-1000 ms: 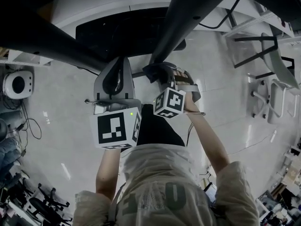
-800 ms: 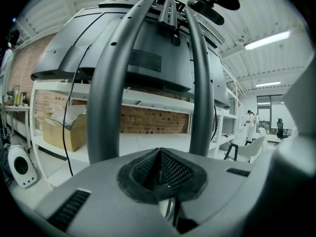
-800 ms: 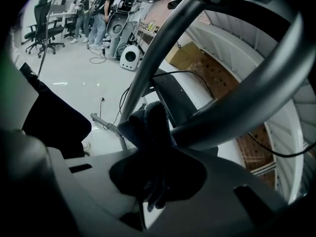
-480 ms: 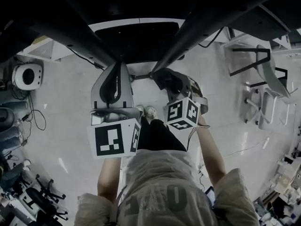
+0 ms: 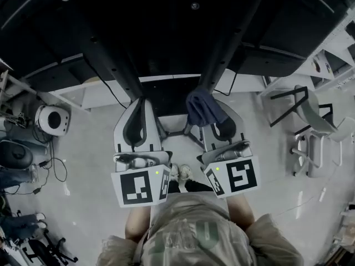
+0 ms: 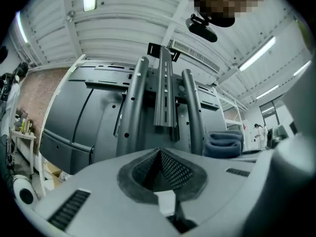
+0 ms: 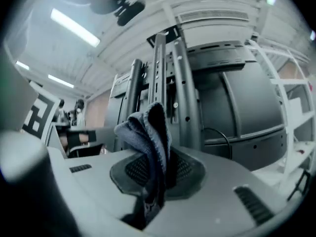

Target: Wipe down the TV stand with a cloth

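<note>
Glossy pale floor; right hand-held gripper pinches bunched blue cloth.

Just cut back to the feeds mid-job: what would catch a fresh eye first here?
First, the blue-grey cloth, bunched in the shut right claw and held up before the TV stand's uprights. Those uprights and the dark panels behind them fill both gripper views. The left claw, alongside the right, is shut on nothing.

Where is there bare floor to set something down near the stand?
Bare floor lies between the left gripper and the round white device, and between the right gripper and the white chair. Cables crowd the far left.
</note>
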